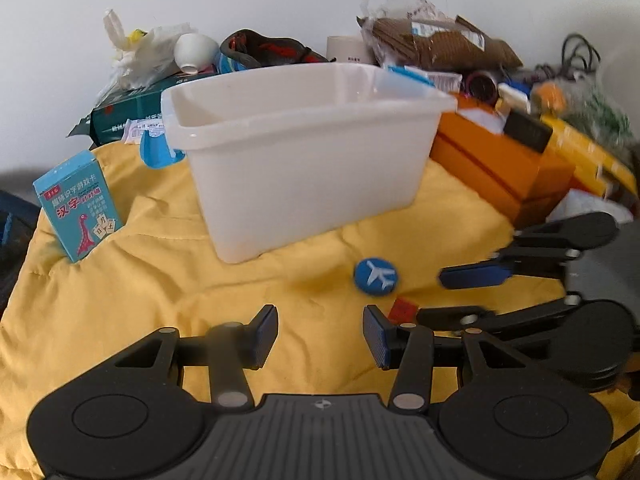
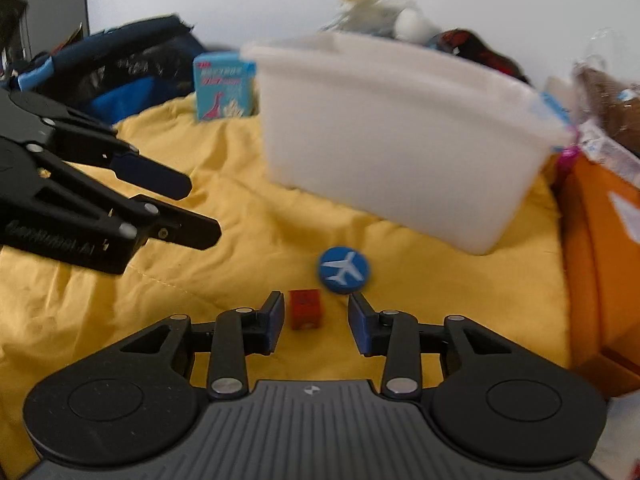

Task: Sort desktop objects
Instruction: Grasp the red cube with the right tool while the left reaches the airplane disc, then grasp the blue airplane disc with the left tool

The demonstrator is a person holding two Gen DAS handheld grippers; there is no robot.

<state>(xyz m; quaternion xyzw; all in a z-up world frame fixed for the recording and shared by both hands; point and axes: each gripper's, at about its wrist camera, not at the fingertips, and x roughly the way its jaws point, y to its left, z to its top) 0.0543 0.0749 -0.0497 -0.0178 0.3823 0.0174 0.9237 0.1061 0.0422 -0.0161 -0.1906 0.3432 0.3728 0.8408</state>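
While the small red block [image 2: 305, 309] lies on the yellow cloth [image 2: 224, 216] just between the spread jaws of the right gripper [image 2: 314, 326], nothing is held yet, and the blue airplane disc [image 2: 343, 269] sits just beyond it, near the white bin [image 2: 400, 140]. By my reading the step in hand is the pick-up of the block; next the jaws need to close squarely on it, then lift toward the bin. To the left, the left gripper [image 1: 320, 336] hovers with jaws wide apart and empty.
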